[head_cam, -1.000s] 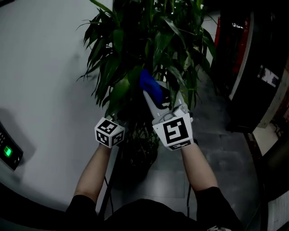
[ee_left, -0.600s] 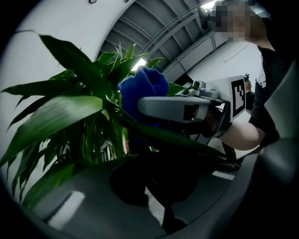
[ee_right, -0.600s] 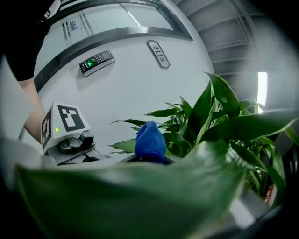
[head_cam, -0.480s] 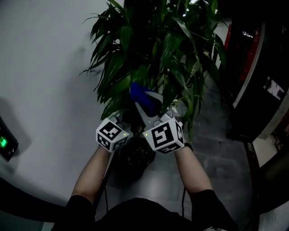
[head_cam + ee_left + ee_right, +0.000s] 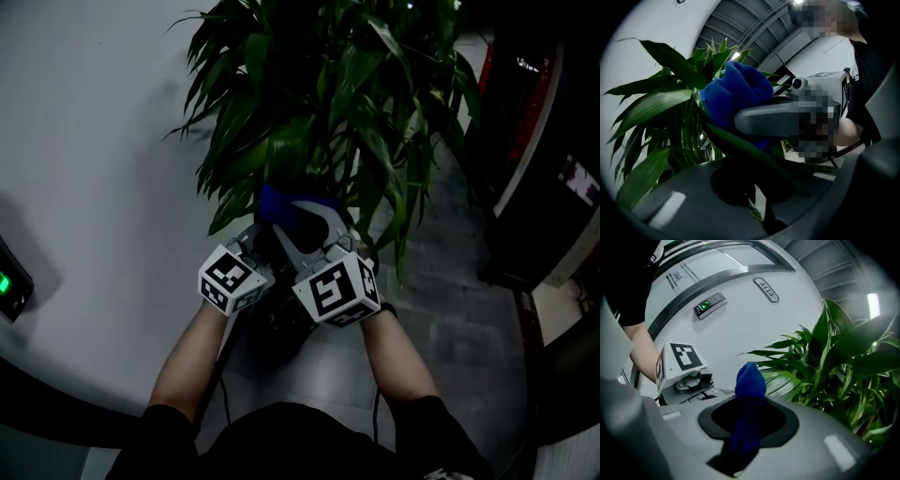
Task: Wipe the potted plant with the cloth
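Right gripper point(image 5: 749, 446): jaws clamped on a thick blue fleece cloth point(image 5: 750, 380), which stands up out of the jaw tips as a rounded pad. The grip looks secure, with a fair length of cloth ahead of the jaws.

Left gripper point(image 5: 754, 197): jaws drawn nearly together. A long green leaf point(image 5: 740, 145) of the tall leafy potted plant point(image 5: 328, 94) runs down across them and appears pinched there, though the contact itself sits in shadow. The cloth pad sits just above and ahead of this gripper, pressed on the upper stretch of that same leaf.

Step in hand, as judged: wiping one leaf while it is held steady.

Recommendations:
- Keep the leaf lightly taut from the left gripper; do not pull, since the blade could tear or crease.
- Stroke with cloth only, along the blade and away from the left gripper.
- Keep the bare right jaws clear of the foliage beyond them.
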`<state>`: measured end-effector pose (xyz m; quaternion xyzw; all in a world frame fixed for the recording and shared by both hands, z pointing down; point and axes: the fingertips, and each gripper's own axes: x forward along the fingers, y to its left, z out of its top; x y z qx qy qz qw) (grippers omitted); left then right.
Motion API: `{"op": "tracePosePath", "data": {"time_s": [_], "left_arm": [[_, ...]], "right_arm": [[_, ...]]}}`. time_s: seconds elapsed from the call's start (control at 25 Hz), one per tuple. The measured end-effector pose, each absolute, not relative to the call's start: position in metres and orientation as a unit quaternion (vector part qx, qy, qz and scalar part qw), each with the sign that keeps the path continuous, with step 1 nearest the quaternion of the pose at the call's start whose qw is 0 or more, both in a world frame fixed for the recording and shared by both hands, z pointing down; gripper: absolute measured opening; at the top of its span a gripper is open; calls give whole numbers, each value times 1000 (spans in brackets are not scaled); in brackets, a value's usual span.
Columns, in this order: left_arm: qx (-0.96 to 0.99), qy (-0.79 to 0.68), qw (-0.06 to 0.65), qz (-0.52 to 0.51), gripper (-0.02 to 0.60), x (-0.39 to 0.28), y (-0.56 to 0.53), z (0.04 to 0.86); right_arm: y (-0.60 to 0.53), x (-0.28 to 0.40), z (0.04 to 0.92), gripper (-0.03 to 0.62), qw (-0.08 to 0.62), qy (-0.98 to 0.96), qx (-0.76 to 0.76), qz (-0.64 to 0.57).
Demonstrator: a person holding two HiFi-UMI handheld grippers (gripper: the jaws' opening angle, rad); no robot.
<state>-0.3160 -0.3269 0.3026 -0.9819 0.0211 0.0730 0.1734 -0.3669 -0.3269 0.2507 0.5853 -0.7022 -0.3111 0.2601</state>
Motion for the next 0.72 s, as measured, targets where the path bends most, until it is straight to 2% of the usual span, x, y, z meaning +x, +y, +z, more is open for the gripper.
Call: {"op": "tracePosePath", "data": {"time_s": [0.72], "left_arm": [[-990, 61, 113, 54, 6, -353, -343, 365]], "right_arm": [[-321, -390, 310, 110, 253, -701, 611, -265]]}}
